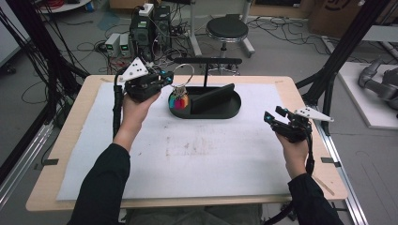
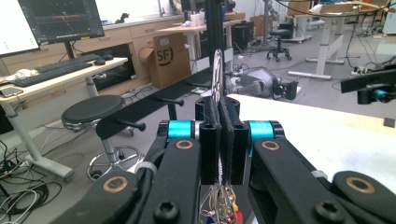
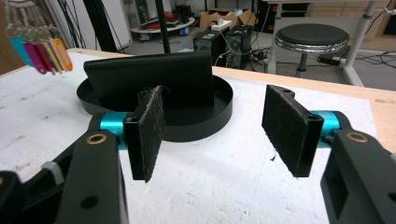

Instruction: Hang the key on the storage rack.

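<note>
- The landmark taken for every place below is the black oval tray, which sits on the white mat toward the far side of the table.
- The key ring, a wire loop with a bunch of coloured tags hanging from it, is held above the left end of the tray; the tags hang just over, or possibly just inside, that end, and contact with the tray floor cannot be told.
- The left tool is clenched on the loop: in the left gripper view its two pads are seen pressed together with the thin ring rising edge-on between them, and the tags dangle below.
- The right tool is released, its jaws standing wide apart with nothing between them, and it is held low over the mat, well apart from the right end of the tray.
- A black stand with a horizontal bar rises from the far edge of the tray, its bar running left to right just beyond the ring.
- The deciding relation is judged to be this: the loop's plane is upright and the bar lies just behind it, so the left tool is far nearer to it than the right.
- In the right gripper view the tray and its upright panel lie straight ahead, the tags up to the left.
</note>
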{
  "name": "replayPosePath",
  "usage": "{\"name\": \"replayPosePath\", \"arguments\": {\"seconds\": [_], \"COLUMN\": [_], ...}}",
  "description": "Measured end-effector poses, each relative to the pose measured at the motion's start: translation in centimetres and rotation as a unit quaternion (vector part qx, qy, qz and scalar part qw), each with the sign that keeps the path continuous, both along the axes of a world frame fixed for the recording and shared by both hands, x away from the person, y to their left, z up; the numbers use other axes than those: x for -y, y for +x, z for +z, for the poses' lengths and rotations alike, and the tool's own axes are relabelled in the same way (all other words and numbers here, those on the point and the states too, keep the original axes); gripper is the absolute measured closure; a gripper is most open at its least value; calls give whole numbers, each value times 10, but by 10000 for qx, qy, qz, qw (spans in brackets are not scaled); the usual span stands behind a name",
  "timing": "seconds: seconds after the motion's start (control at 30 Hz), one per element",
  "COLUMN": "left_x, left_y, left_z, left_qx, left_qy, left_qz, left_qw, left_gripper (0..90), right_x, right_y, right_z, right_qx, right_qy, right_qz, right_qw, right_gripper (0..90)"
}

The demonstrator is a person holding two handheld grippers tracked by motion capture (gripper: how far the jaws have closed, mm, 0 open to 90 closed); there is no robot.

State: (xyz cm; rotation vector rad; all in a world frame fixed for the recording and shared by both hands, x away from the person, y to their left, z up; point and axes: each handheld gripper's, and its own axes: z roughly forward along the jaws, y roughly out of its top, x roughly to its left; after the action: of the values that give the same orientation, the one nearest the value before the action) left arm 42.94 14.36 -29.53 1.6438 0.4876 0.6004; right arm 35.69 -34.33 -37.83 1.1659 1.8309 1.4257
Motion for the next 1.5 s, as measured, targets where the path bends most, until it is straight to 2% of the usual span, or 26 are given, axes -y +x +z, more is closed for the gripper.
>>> {"name": "replayPosePath", "arguments": {"seconds": [0.17,0.27,0.47,0.8,0.97,1.2,1.5], "left_x": [6,9,11,6,4,5,7], "left_y": [12,19,35,53,59,63,67], "left_z": [1,-2,-11,-26,-32,-38,-46], "left_qx": [-46,-20,-166,-390,-511,-585,-660], "left_qy": [105,60,113,41,21,21,-78], "left_qz": [103,161,302,542,624,664,732], "left_qw": [9999,9999,9993,9978,9967,9961,9951], "left_gripper": [868,868,868,868,868,868,867], "right_x": [0,-1,-1,-1,-2,-3,-4], "right_y": [0,0,-1,-1,-1,-2,-2], "right_z": [0,0,1,1,2,2,2], "right_qx": [-6,30,49,83,105,120,128], "right_qy": [-14,-36,-34,-26,-44,-33,-43], "right_qz": [58,82,120,136,139,145,171], "right_qw": [10000,10000,9999,9999,9998,9998,9998], "right_gripper": [415,416,427,431,433,436,439]}}
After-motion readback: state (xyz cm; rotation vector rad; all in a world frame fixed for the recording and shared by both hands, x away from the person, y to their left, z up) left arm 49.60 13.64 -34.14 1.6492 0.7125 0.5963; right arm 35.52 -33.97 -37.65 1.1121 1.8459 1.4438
